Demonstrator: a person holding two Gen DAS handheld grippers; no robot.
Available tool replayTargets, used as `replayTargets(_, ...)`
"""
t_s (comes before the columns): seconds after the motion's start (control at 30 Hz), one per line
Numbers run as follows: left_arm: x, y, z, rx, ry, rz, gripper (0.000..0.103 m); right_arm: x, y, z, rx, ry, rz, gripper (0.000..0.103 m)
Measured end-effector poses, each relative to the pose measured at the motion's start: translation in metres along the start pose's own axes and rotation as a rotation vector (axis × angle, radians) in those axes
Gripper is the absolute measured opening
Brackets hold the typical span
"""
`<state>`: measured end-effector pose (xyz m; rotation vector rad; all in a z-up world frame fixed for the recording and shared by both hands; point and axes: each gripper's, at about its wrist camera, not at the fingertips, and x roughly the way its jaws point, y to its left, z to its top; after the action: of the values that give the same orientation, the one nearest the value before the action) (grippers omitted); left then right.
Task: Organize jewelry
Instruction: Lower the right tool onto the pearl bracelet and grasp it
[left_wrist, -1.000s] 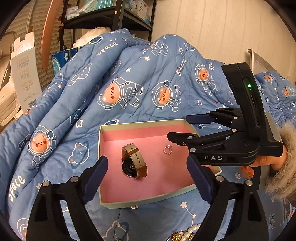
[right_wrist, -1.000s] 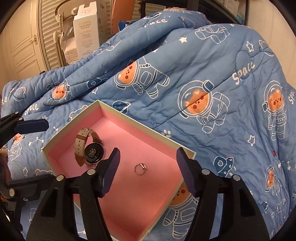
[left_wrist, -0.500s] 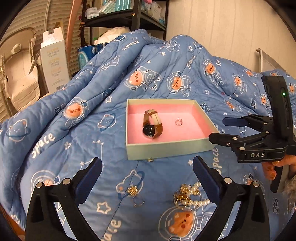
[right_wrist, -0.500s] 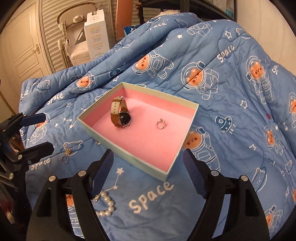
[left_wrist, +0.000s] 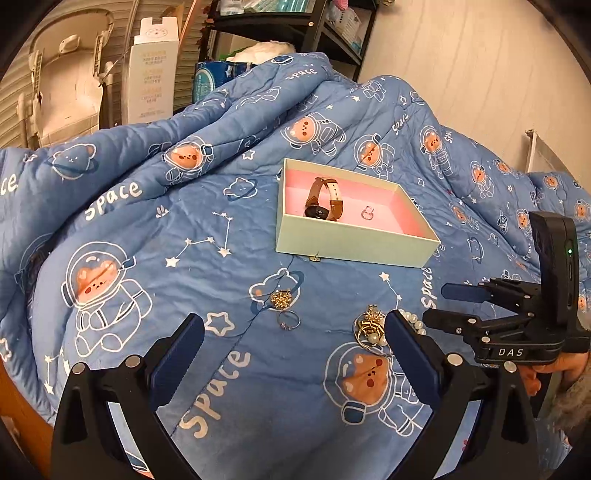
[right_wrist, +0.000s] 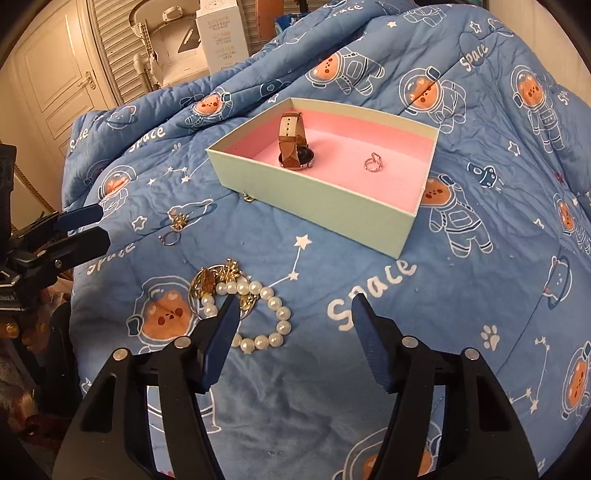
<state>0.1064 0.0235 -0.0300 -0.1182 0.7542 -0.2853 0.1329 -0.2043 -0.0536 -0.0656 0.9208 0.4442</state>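
A pale green box (left_wrist: 347, 242) (right_wrist: 317, 195) with a pink inside lies on the blue quilt. In it are a brown-strap watch (left_wrist: 323, 201) (right_wrist: 293, 144) and a silver ring (left_wrist: 366, 213) (right_wrist: 373, 163). On the quilt in front lie a gold charm (left_wrist: 281, 298) (right_wrist: 180, 220), a thin ring (left_wrist: 289, 319) (right_wrist: 169, 238), a gold tangle (left_wrist: 369, 325) (right_wrist: 218, 280) and a pearl bracelet (right_wrist: 258, 314). My left gripper (left_wrist: 293, 356) is open and empty above the thin ring. My right gripper (right_wrist: 295, 339) (left_wrist: 448, 304) is open and empty beside the pearls.
A small gold piece (left_wrist: 314, 257) (right_wrist: 248, 197) lies at the box's front wall. The quilt rises in folds behind the box. A white carton (left_wrist: 153, 70) and a dark shelf (left_wrist: 280, 22) stand beyond. A white door (right_wrist: 55, 74) is at the left.
Both grippers have pulled back and up from the box. The loose jewellery on the quilt has come into view. The watch and ring stay in the box.
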Motion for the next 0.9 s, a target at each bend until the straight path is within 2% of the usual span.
replayTargets(0.1, 0.004, -0.003, -0.003, 0.022, 0.0, 0.009, 0.087, 0.005, 0.002, -0.005, 0.005, 0.022, -0.004, 0.052)
replayTargets(0.2, 0.012, -0.004, -0.006, 0.038, 0.022, 0.005, 0.071, 0.01, 0.004, -0.008, 0.012, 0.038, 0.001, 0.044)
replayTargets(0.27, 0.019, -0.007, -0.008, 0.055, 0.049, -0.003, 0.059, 0.014, 0.005, -0.009, 0.01, 0.046, 0.003, 0.041)
replayTargets(0.43, 0.036, -0.011, -0.009, 0.073, 0.074, -0.003, 0.056, 0.021, 0.005, -0.009, 0.021, 0.067, 0.0, 0.035)
replayTargets(0.6, 0.051, -0.002, -0.011, 0.044, 0.105, 0.002, 0.046, 0.027, 0.01, -0.009, 0.011, 0.077, 0.002, 0.024)
replayTargets(0.9, 0.062, -0.001, -0.009, 0.05, 0.123, 0.013, 0.032, 0.029, 0.008, -0.01, 0.043, 0.065, 0.008, 0.013)
